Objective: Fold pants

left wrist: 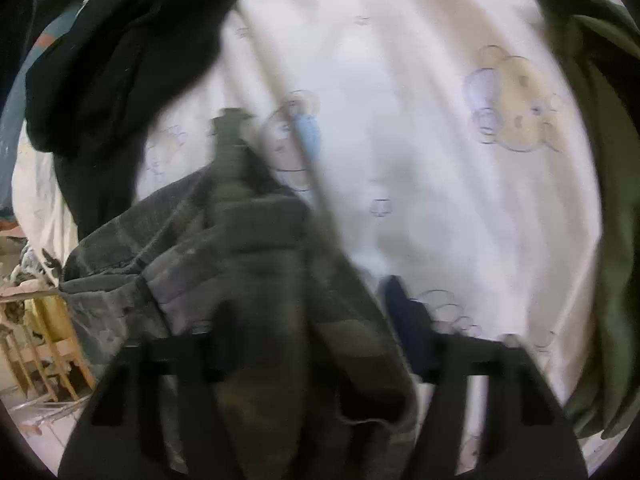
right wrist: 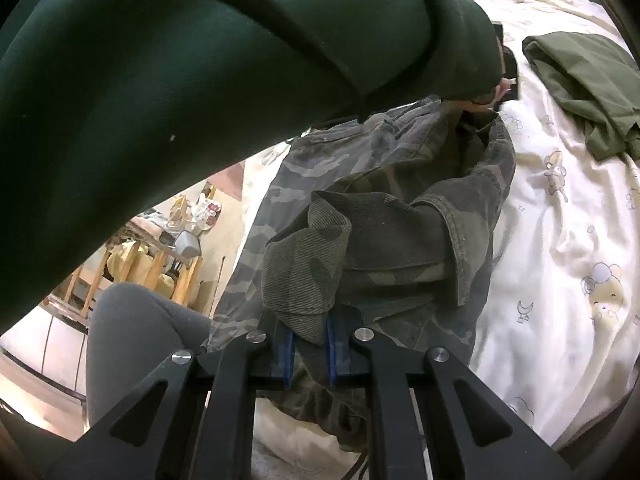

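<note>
The right gripper [right wrist: 311, 354] pinches a fold of the camouflage pants [right wrist: 384, 216] between its blue fingers [right wrist: 289, 356]. The left gripper [left wrist: 320, 352] stands partly open, with pants cloth between its fingers; whether they press it the blur hides. No writing is readable on the cartoon-printed bed sheet [right wrist: 560, 240].

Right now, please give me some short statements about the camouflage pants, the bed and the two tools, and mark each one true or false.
1. The right tool is clamped on a fold of the camouflage cotton pants. True.
2. The white cartoon-print bedsheet is plain, without pictures. False: it carries small cartoon animals.
3. A folded olive-green garment lies on the sheet, apart from the pants. True.
4. The sleeve reaching over the pants is red. False: it is dark green.
5. The left tool has the pants between its fingers. True.
</note>
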The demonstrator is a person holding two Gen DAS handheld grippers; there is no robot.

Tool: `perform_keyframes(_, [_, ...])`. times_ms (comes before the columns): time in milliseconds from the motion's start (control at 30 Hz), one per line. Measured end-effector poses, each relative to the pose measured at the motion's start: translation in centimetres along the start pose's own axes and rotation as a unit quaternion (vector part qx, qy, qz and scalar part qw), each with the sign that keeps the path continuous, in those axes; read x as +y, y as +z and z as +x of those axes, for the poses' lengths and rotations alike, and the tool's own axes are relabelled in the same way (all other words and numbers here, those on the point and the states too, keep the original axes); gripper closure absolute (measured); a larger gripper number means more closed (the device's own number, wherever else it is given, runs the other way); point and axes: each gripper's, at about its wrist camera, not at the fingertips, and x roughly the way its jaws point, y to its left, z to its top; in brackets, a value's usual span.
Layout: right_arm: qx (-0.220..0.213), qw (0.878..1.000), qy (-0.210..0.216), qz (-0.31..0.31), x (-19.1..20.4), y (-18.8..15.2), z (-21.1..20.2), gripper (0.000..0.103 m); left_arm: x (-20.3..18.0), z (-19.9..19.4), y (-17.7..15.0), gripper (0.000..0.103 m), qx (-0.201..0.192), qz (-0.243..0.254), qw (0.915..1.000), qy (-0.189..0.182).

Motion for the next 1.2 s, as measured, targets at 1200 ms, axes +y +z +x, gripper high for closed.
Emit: perform_keyframes(1200, [0.134,0.953,0.156,-0.224,16.8,-2.6,11.5,0.088,41.8,2.7,-13.2,0.092,-0.072,-0.173,0.9438,-0.272])
